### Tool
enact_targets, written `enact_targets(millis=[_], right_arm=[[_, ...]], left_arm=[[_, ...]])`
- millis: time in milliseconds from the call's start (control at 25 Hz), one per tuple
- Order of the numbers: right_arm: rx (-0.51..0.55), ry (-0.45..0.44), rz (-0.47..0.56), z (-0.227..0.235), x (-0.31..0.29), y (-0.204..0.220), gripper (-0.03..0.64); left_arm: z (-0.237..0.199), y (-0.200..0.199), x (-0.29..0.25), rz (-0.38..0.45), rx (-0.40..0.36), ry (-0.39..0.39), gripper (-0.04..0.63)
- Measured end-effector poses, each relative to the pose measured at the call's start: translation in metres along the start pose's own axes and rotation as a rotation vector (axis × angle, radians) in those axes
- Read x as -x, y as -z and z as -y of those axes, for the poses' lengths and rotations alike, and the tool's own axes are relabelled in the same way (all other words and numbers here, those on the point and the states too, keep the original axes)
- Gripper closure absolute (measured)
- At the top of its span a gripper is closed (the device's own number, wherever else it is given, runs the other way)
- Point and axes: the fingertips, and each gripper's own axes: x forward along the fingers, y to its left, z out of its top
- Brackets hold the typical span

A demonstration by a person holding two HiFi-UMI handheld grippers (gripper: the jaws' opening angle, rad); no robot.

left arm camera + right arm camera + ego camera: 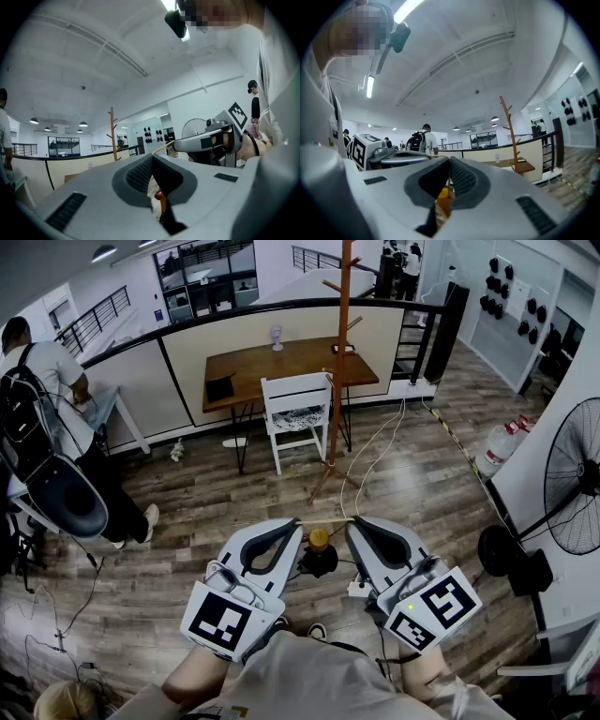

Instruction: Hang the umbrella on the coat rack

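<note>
The left gripper (298,522) and the right gripper (352,520) were held close together, low and near the person's body. Each gripper was shut tight on one end of a thin tan cord (325,519). The cord ran side to side between the two tips.

The umbrella (319,549) hung under the cord, right between the grippers. It pointed straight down at the floor, so from above only its yellow knob and dark body showed. It was not clear how the cord was joined to it.

The coat rack (339,381) stood straight ahead of the grippers and well apart from them, a little to the right, beside a white chair (298,413). I think the right gripper was a bit nearer to it. The rack's pegs were high up on its pole.

So the umbrella probably had to be carried forward and lifted up, with the cord held open to slip over a peg.
</note>
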Motion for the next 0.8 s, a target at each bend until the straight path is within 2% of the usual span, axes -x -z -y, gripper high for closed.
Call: enact_targets(millis=[240, 400, 600, 800], right_arm=[[-0.046, -0.017, 0.024, -0.002, 0.004, 0.0, 0.604], [-0.019, -0.013, 0.016, -0.002, 0.009, 0.003, 0.604], [-0.064, -0.039, 0.055, -0.003, 0.018, 0.003, 0.604], [-0.055, -0.032, 0.071, -0.004, 0.023, -0.001, 0.604]], left_arm=[[0.003, -0.003, 0.002, 0.002, -0.008, 0.004, 0.595], [0.007, -0.001, 0.0, 0.006, 0.015, 0.008, 0.595], [0.018, -0.004, -0.002, 0.012, -0.03, 0.007, 0.595], [0.021, -0.007, 0.0, 0.024, -0.005, 0.011, 0.595]])
